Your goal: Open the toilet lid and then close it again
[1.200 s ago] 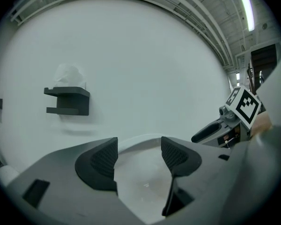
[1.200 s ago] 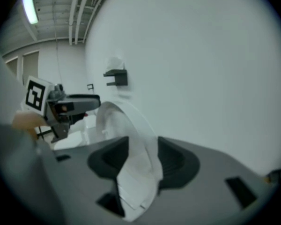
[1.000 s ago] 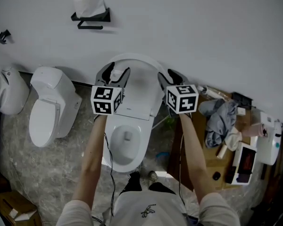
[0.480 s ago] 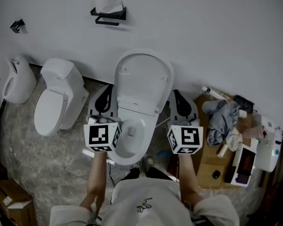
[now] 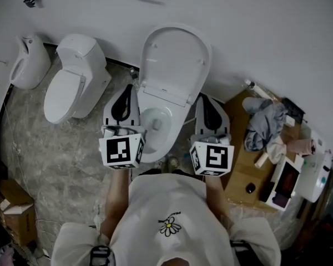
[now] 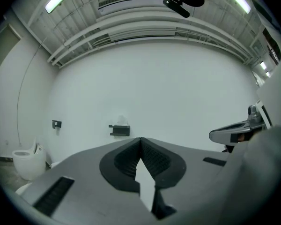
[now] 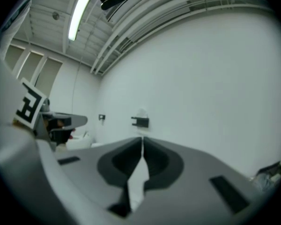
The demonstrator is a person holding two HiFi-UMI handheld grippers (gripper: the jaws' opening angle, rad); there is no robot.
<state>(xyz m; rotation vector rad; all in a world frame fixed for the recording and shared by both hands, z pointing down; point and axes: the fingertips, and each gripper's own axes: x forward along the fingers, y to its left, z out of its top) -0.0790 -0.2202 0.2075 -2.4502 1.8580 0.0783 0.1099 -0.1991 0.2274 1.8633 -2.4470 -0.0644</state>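
The white toilet (image 5: 154, 127) stands against the wall with its lid (image 5: 175, 62) raised upright and the bowl showing. In the head view my left gripper (image 5: 127, 88) hangs at the bowl's left side and my right gripper (image 5: 201, 97) at its right, both apart from the lid and pointing at the wall. In the left gripper view the left gripper (image 6: 140, 138) has its jaws met at the tips with nothing between them. The right gripper (image 7: 142, 137) is shut and empty the same way. Neither gripper view shows the lid.
A second white toilet (image 5: 75, 76) and a small white fixture (image 5: 28, 62) stand to the left. A black paper holder (image 6: 119, 130) hangs on the wall. At the right a wooden stand (image 5: 244, 170) carries a grey cloth (image 5: 263, 126) and white devices (image 5: 316, 170). A cardboard box (image 5: 14, 209) sits lower left.
Both grippers have drawn back from the raised lid toward the person, and their jaws have gone from open to shut. The lid stays up.
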